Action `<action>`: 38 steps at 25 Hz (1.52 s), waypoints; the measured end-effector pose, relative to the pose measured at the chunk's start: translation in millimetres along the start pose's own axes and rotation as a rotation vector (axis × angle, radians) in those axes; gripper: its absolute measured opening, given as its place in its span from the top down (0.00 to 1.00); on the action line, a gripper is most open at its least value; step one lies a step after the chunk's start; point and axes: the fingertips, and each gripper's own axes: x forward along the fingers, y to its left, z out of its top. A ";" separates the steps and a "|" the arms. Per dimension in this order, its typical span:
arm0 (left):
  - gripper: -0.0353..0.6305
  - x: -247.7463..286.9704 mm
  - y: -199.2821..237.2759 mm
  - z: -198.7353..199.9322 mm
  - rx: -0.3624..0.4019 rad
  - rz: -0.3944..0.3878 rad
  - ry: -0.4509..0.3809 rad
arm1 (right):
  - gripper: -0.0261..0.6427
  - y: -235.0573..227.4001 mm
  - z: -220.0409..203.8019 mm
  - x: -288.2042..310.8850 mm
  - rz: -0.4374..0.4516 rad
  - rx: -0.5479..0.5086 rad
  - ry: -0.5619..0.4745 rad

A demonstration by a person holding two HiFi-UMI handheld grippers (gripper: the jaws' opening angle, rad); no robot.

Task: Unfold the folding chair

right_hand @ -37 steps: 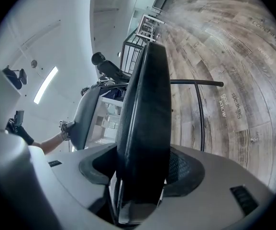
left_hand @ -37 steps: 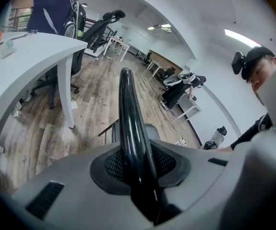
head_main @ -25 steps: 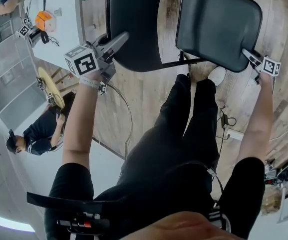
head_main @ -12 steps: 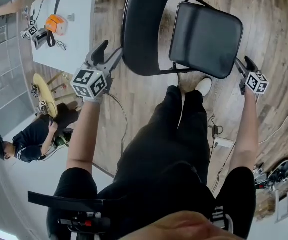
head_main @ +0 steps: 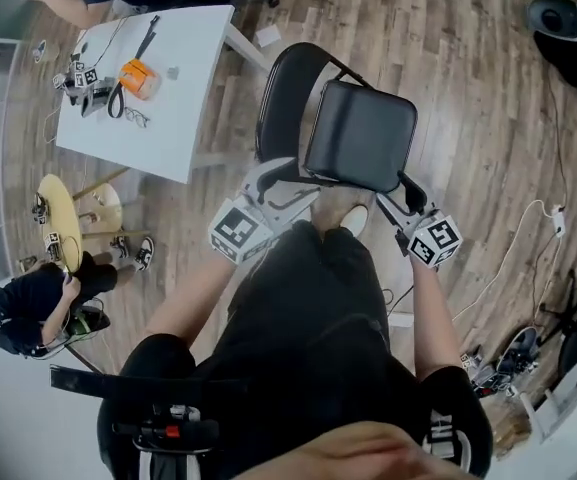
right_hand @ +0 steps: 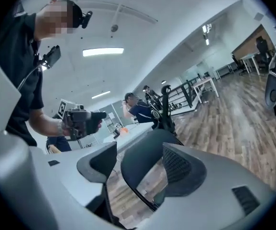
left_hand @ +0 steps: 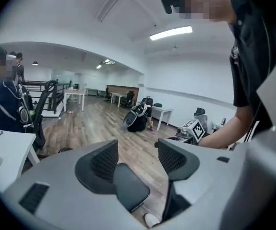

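A wood-plank floor [head_main: 488,98] filled the head view. A white table [head_main: 183,128] stood at the upper left. The person's legs in black trousers [head_main: 308,308] took up the lower middle.

Just ahead of the person's feet, the black folding chair [head_main: 360,136] stood opened out on the floor. Its padded seat lay flat and its rounded back rose behind the seat, on the side toward the table.

The left gripper [head_main: 286,186] hung near the seat's near left corner. The right gripper [head_main: 398,196] hung near its near right corner.

In the left gripper view, the left gripper [left_hand: 138,159] had just been opening. Its jaws stood wide apart and released, with nothing between the pads and the chair seat showing lower down beyond them. In the right gripper view, the right gripper [right_hand: 140,162] had likewise just been opening. Its jaws were spread and empty, with the chair back showing past them.

A small orange object [head_main: 138,76] lay on the table.
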 end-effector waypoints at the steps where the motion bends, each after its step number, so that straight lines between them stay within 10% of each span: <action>1: 0.55 -3.4 -13.5 9.8 0.012 -0.026 -0.023 | 0.50 25.7 19.7 -4.8 0.014 -0.029 -0.018; 7: 0.55 -28.8 -65.8 74.0 0.094 -0.088 -0.157 | 0.51 135.7 131.0 -30.0 0.052 -0.188 -0.151; 14: 0.74 -62.2 -98.6 123.4 0.063 -0.193 -0.328 | 0.92 207.9 190.0 -52.2 0.055 -0.306 -0.267; 17: 0.94 -67.5 -101.5 129.5 0.141 -0.150 -0.316 | 0.95 219.5 193.2 -51.9 0.026 -0.321 -0.263; 38: 0.94 -100.8 -88.4 111.5 0.076 -0.148 -0.305 | 0.95 252.3 170.9 -26.7 -0.043 -0.374 -0.191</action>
